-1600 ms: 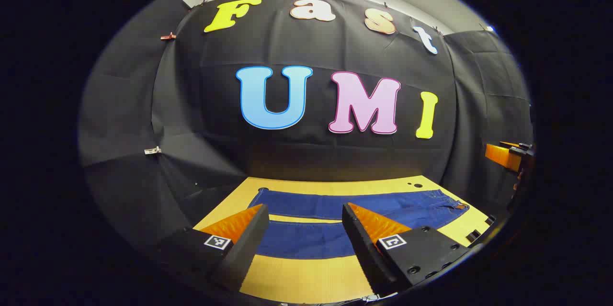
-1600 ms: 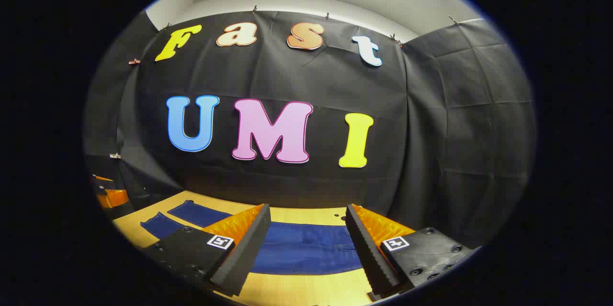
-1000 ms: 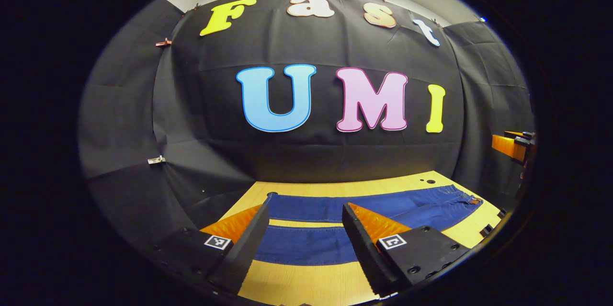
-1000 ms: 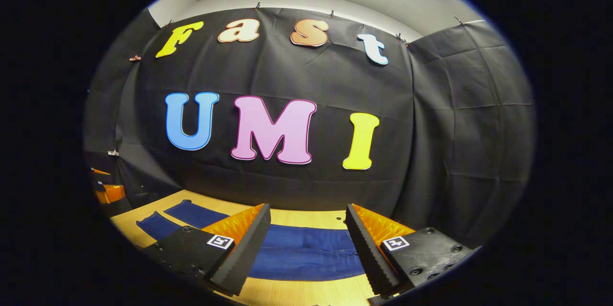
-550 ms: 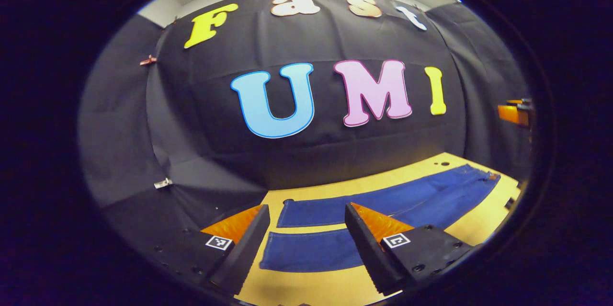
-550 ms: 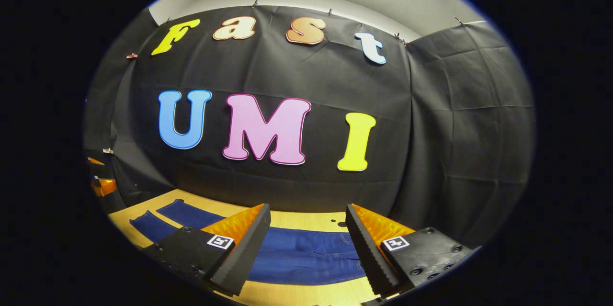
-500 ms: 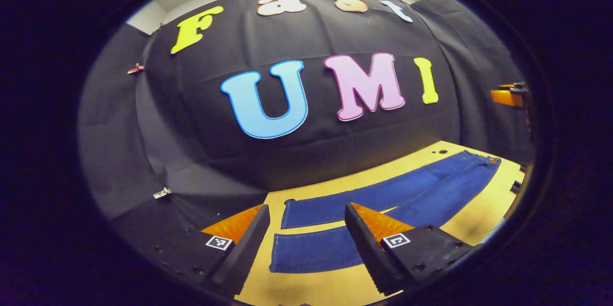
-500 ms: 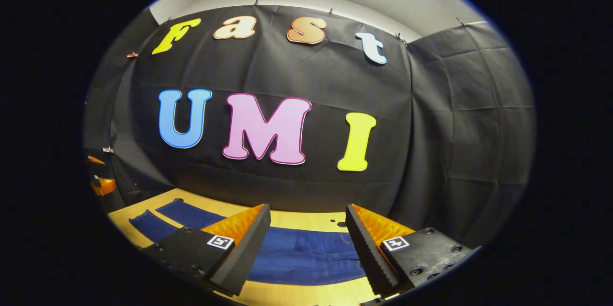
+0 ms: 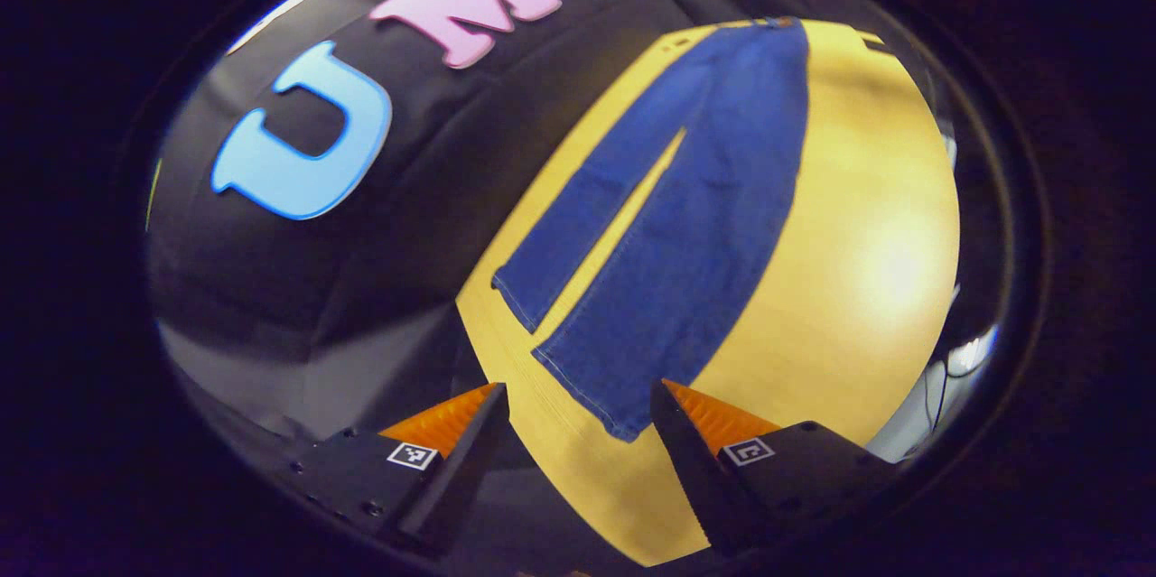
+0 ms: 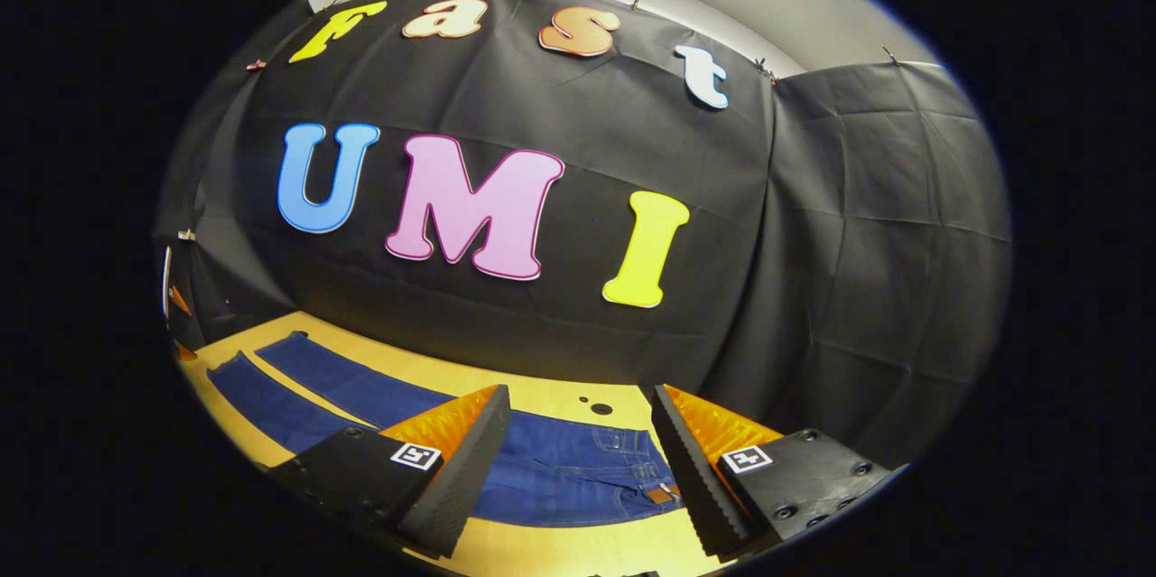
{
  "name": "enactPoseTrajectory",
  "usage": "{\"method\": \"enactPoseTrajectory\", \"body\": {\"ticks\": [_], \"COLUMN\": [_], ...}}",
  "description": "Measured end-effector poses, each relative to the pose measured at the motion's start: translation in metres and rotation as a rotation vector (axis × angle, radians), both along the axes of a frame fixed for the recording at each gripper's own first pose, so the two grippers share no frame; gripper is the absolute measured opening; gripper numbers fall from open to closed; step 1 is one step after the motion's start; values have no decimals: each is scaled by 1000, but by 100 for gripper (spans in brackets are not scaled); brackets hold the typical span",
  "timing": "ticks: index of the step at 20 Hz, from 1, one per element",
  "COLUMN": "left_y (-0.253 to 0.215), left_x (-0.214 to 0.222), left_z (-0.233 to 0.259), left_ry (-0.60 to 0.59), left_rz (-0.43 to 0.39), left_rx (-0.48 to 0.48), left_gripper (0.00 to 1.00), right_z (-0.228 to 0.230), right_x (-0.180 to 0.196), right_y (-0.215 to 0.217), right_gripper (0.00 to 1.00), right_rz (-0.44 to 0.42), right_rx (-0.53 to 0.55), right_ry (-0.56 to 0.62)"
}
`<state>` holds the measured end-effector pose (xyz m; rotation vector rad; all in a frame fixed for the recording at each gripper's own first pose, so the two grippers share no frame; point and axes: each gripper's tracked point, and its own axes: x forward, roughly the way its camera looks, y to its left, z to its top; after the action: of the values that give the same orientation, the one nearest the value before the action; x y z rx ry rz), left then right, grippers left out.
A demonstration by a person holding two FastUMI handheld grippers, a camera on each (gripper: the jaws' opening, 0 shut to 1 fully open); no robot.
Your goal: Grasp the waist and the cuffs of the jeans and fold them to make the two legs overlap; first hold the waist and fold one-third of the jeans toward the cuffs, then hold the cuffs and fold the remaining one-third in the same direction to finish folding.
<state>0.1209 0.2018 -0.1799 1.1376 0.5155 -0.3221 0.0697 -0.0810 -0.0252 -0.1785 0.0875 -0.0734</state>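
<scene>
The desk (image 9: pixel 858 225) carries the jeans (image 9: pixel 686 225), spread flat and unfolded, both legs side by side with a narrow gap between them. In the left gripper view they run from the cuffs near the bottom up to the waist at the far end, where detail is too small to make out. The left tool (image 9: pixel 578 401) hangs above the cuff of the nearer leg, fingers wide apart and holding nothing. In the right gripper view the jeans (image 10: pixel 560 473) are partly hidden behind the right tool (image 10: pixel 578 405) (its fingers also spread wide, empty), which hovers over the waist.
</scene>
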Motion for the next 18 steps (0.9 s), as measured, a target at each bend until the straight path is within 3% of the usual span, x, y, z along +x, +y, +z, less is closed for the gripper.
{"method": "enactPoseTrajectory", "body": {"ticks": [2,6,10,13,17,18], "left_y": [16,25,28,27,28,29], "left_x": [9,26,48,55,59,58], "left_z": [-33,-69,-82,-84,-95,-99], "left_ry": [67,138,162,193,266,292], "left_rz": [-36,-79,-123,-116,-77,-69], "left_rx": [117,232,309,294,255,245], "left_gripper": [99,98,96,92,75,60], "right_z": [-10,-32,-43,-52,-72,-76], "right_x": [2,4,10,18,30,34], "right_y": [-11,-38,-60,-75,-98,-107], "right_gripper": [96,96,94,96,96,96], "right_rz": [-16,-78,-103,-114,-141,-149], "right_rx": [-11,-1,-75,-139,-178,-203], "right_ry": [26,78,105,121,157,165]}}
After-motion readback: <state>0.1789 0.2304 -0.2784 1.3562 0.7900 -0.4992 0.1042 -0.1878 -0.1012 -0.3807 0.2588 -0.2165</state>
